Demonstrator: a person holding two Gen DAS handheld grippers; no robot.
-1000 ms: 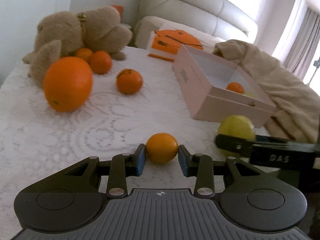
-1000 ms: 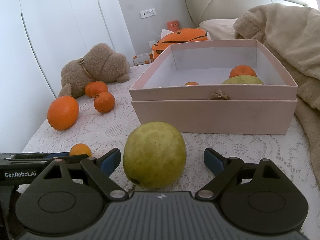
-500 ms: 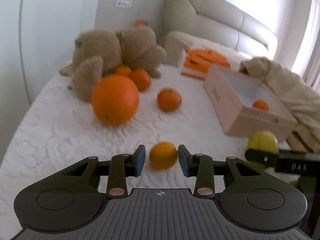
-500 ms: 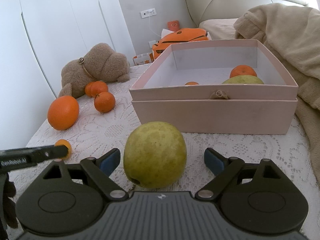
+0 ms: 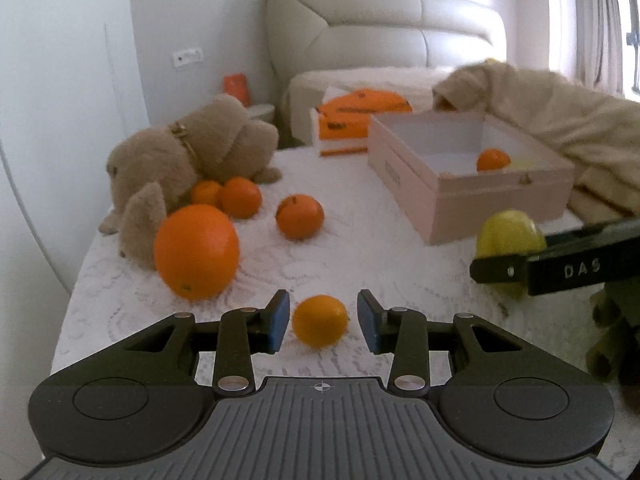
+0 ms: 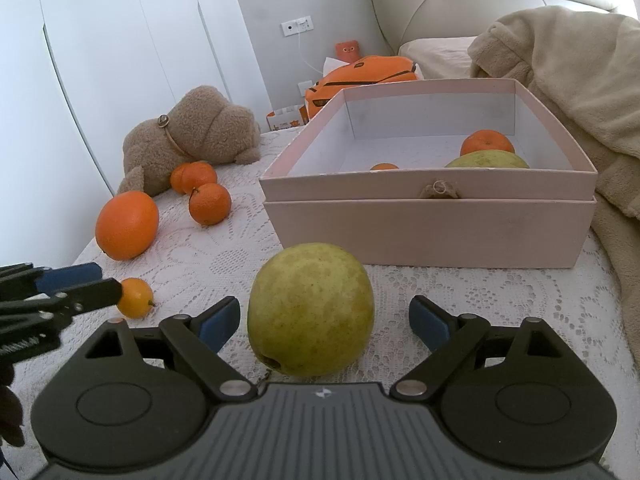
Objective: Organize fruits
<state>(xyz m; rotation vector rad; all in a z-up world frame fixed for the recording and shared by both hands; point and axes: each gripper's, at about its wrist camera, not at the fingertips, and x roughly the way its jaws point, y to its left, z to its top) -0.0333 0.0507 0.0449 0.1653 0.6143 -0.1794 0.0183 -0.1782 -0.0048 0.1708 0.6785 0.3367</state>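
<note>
Orange and small, the kumquat (image 5: 320, 321) lies on the white lace tablecloth (image 5: 360, 256) between the blue pads of our left gripper (image 5: 323, 318). Its jaws are opening, and a gap shows on each side of the fruit, so we press nothing. We hold this gripper tilted down toward the cloth.

Just to the right, the green pear (image 6: 311, 309) stands on the cloth between the fingers of our right gripper (image 6: 325, 322), whose jaws stand wide, well clear of the pear on both sides. This gripper too slopes down, aimed at the pink box (image 6: 428, 224) right behind the pear.

Inside the box we see a mandarin (image 6: 487, 143) and a second pear (image 6: 486, 159) by the right wall, and the top of a small orange fruit (image 6: 384, 166) near the front wall.

On the left of the cloth lies a large orange (image 5: 196, 252), with one mandarin (image 5: 299, 216) beside it. Two more mandarins (image 5: 232, 196) rest against a brown plush toy (image 5: 192, 152).

Behind the box sit an orange bag (image 6: 360, 76) and a beige fleece blanket (image 6: 580, 92), before a cream padded headboard (image 5: 380, 24).
</note>
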